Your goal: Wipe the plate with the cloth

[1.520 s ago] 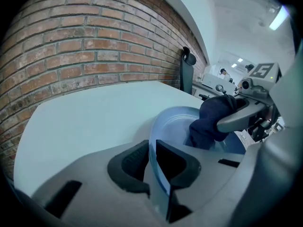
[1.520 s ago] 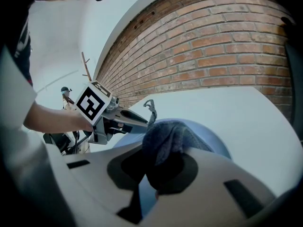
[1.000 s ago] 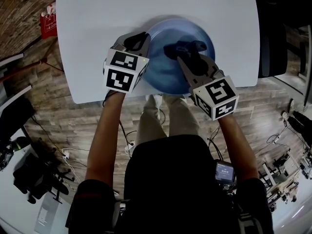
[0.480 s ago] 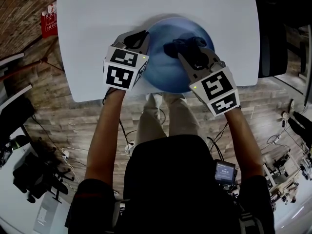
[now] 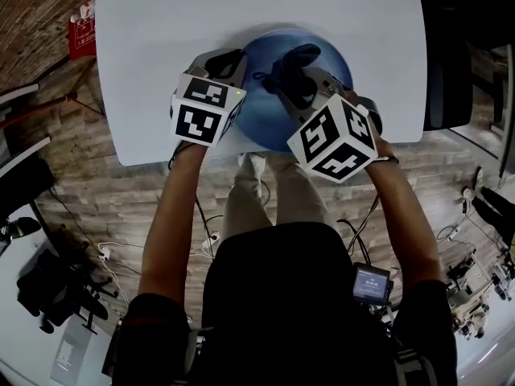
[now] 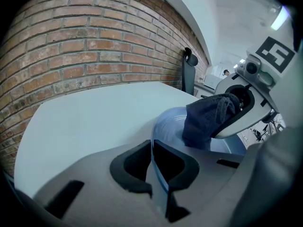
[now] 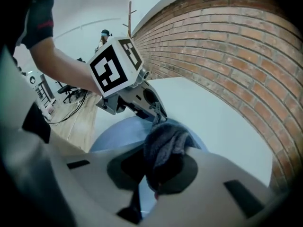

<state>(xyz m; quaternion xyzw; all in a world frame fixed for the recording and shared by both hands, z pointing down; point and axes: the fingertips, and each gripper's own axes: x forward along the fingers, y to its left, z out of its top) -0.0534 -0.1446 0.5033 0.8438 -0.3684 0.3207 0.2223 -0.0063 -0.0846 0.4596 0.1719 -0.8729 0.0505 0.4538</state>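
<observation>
Blue plate (image 5: 256,125): right gripper (image 5: 293,85) angled down, clamping cloth (image 6: 208,119).

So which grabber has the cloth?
The right gripper: its jaws are shut on the dark blue cloth. The left gripper clamps the rim of the blue plate instead.

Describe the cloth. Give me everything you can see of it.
The cloth is dark blue-grey and looks like soft, nubbly fabric. It is crumpled into a loose wad rather than spread flat. The right hand-held gripper has its jaws shut on the upper part, and the rest bulges out past them in folds. Its lower end appears to rest on the inner surface of the blue plate, toward the plate's far side. Nothing else touches it.
</observation>
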